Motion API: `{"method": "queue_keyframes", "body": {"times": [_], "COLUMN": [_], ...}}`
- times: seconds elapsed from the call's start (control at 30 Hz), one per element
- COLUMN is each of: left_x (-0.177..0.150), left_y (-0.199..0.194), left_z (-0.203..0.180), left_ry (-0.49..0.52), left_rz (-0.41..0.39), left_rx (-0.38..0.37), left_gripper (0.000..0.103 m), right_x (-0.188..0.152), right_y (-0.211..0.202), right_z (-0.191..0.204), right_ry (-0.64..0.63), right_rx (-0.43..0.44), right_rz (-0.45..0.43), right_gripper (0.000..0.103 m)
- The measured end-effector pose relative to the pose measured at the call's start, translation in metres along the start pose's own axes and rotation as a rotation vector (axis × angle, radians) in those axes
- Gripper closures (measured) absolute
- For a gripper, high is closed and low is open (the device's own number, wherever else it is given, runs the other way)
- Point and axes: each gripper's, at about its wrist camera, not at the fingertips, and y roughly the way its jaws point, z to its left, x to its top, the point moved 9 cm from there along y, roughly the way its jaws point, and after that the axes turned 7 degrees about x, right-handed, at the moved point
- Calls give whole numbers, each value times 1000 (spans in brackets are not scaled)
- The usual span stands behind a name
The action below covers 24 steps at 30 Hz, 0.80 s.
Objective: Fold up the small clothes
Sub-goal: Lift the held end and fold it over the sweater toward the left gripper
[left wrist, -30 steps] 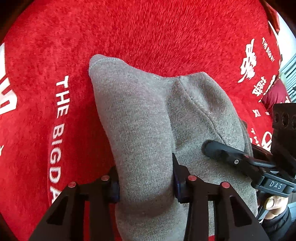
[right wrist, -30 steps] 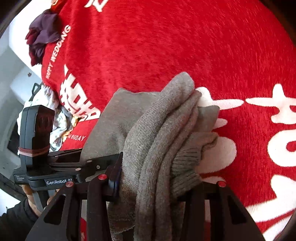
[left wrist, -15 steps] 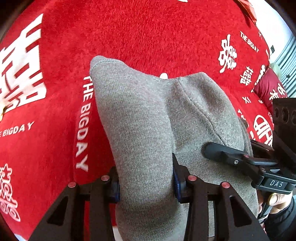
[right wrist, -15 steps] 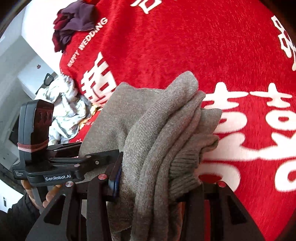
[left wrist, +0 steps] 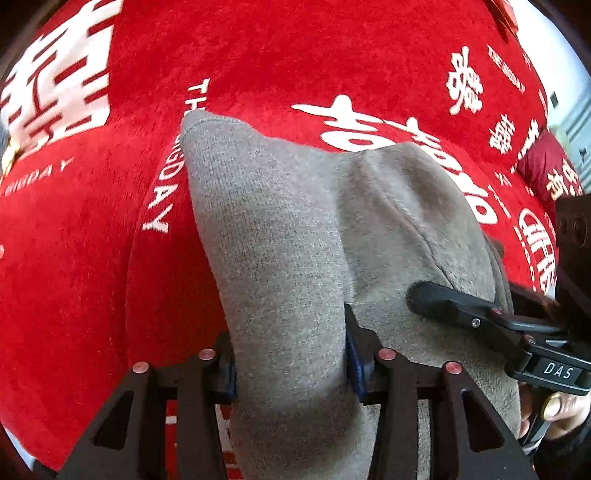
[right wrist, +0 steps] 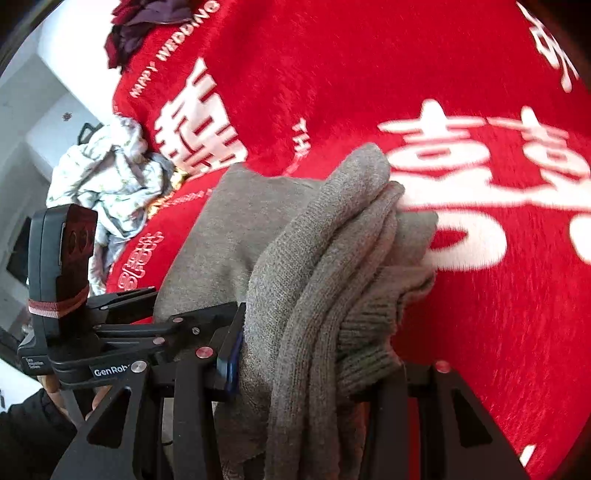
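L tongs [left wrist: 290, 363] & R tongs [right wrist: 314, 354] both clamped on grey knit garment [left wrist: 280, 229] over red blanket [left wrist: 258, 55].

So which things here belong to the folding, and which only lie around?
In use: grey knitted garment, left gripper, right gripper.
Lying about: crumpled white patterned cloth, dark purple cloth heap, red blanket with white lettering.

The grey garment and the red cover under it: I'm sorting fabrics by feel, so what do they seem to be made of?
The grey garment looks like soft knit, perhaps wool or cotton blend: fine stitch rows and a ribbed cuff show, matte. The red cover looks like plush fleece or velour: short fuzzy pile, white printed lettering. Both claws, left claw and right claw, pinch the knit.
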Motion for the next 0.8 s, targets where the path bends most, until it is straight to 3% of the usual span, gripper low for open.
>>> {"method": "queue_keyframes", "body": {"times": [0.13, 0.27, 0.37, 0.47, 0.6, 0.67, 0.73, 0.8], "left_x": [0, 9, 9, 5, 5, 5, 4, 4], "left_y": [-4, -14, 0, 8, 6, 5, 4, 2], "left_z": [0, -3, 3, 13, 11, 9, 8, 12], "left_ry": [-6, 23, -3, -17, 6, 18, 25, 20], "left_rz": [-13, -36, 11, 6, 5, -3, -3, 6], "left_rx": [-8, 18, -4, 4, 22, 38, 49, 83], "left_gripper": [55, 56, 56, 35, 35, 35, 35, 16], "right_x": [-3, 7, 7, -2, -6, -6, -6, -4], "right_y": [-2, -10, -4, 2, 3, 4, 3, -3], "right_z": [-9, 5, -3, -16, -23, -26, -31, -33], "right_ry": [54, 26, 40, 77, 123, 147, 172, 183], "right_rx": [36, 41, 25, 22, 57, 48, 35, 23], "right_rz": [-16, -39, -15, 2, -1, 13, 30, 21], "right_gripper": [58, 58, 58, 57, 55, 48, 30, 24]}}
